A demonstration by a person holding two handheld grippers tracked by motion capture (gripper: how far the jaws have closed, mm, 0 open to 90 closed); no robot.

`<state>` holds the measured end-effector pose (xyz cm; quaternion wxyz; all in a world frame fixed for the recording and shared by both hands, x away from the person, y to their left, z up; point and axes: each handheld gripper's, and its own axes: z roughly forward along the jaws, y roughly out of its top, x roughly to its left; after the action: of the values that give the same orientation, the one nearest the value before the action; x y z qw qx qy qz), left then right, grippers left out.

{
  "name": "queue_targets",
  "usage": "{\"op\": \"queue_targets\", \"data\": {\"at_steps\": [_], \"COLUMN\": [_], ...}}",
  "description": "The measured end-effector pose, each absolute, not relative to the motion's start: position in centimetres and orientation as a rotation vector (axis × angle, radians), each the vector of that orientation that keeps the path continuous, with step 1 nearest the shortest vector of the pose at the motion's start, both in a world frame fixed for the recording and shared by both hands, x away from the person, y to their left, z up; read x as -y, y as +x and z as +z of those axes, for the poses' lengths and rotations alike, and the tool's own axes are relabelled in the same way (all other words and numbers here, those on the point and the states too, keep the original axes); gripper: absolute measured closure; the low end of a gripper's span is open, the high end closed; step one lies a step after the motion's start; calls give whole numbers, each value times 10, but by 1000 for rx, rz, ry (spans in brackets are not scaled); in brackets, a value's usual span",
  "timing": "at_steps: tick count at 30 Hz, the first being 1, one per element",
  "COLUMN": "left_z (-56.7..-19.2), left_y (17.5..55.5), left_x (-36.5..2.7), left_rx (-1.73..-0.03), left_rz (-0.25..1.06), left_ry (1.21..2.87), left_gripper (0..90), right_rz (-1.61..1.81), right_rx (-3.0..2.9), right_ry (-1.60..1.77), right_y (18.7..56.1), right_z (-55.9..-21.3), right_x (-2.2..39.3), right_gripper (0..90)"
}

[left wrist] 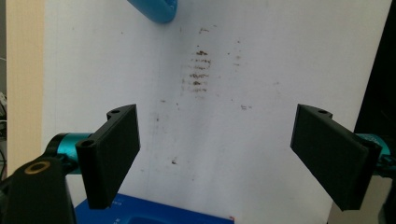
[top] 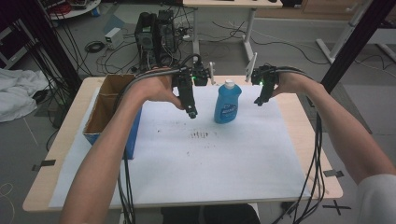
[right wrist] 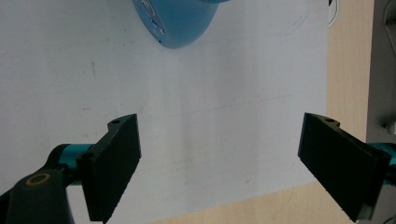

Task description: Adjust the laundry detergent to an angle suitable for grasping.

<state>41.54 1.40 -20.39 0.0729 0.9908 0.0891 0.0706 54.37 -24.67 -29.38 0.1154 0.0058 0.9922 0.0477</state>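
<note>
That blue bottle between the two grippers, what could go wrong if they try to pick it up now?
The blue bottle stands upright, tall and narrow, so a push from the left gripper or the right gripper alone might tip it. Both grippers hang open above the white sheet, apart from the bottle; a grip near its white cap might slip.

A lab or workshop: a computer tower (top: 152, 35) stands on a grey floor amid loose cables (top: 95, 46), with height-adjustable desks (top: 233, 4) and black metal frame posts (top: 357, 44) around the paper-covered table (top: 299, 109).
</note>
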Motion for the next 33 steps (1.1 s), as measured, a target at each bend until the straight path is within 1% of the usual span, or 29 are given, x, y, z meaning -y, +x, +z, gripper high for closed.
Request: {"op": "queue_targets", "data": {"at_steps": [4,9,12,17,23,30,31,33], "left_z": [-209,-217,-225,-237,-249,-261,-264,-267], "left_y": [422,431,438,445,455,466,468,471], "left_x": [-16,-19,-20,-18,-13,-4,-3,-2], "left_rx": [-333,-401,-471,-503,-563,-601,-602,-614], "left_rz": [207,212,200,188,187,203,204,213], "left_ry": [2935,2882,2832,2822,2771,2744,2722,2712], "left_gripper": [158,158,158,158,158,158,158,158], "right_rz": [186,181,173,169,179,171,136,139], "right_rx": [-2919,-2922,-2921,-2919,-2918,-2912,-2906,-2910], "right_ry": [120,109,116,116,115,109,29,38], "right_y": [539,539,539,538,537,536,539,538], "right_z": [-294,-294,-293,-293,-292,-292,-290,-289], "right_x": [246,246,245,246,245,245,246,246], "right_gripper": [123,123,123,123,123,123,123,123]}}
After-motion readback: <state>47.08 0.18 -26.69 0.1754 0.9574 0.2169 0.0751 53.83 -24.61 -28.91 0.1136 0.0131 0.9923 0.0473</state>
